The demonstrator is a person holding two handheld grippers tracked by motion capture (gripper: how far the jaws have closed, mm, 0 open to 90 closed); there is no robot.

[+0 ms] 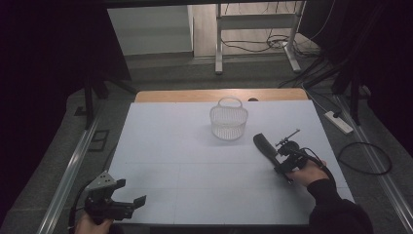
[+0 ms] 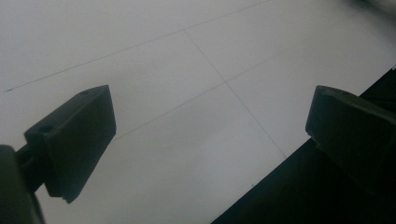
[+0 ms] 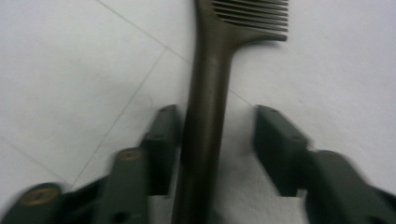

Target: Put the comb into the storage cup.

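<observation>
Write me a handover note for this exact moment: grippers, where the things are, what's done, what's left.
Right gripper: jaws straddle the comb handle on the table; one jaw touches or nearly touches it, the other stands apart. No grip yet.
Left gripper: open, empty, at the table's near left edge.
Basket: upright at the far middle, looks empty.
Done: right gripper lined up on the handle.
Left: close on the comb, lift it, probably drop it in the basket.

Left black two-jaw gripper [image 1: 127, 197]: low at near-left corner of white table [image 1: 160, 146], jaws wide apart, nothing between | Right black two-jaw gripper [image 3: 212, 144]: low over table's right side, jaws part-closed, one pad touching, other clear; dark sleeve behind.
</observation>
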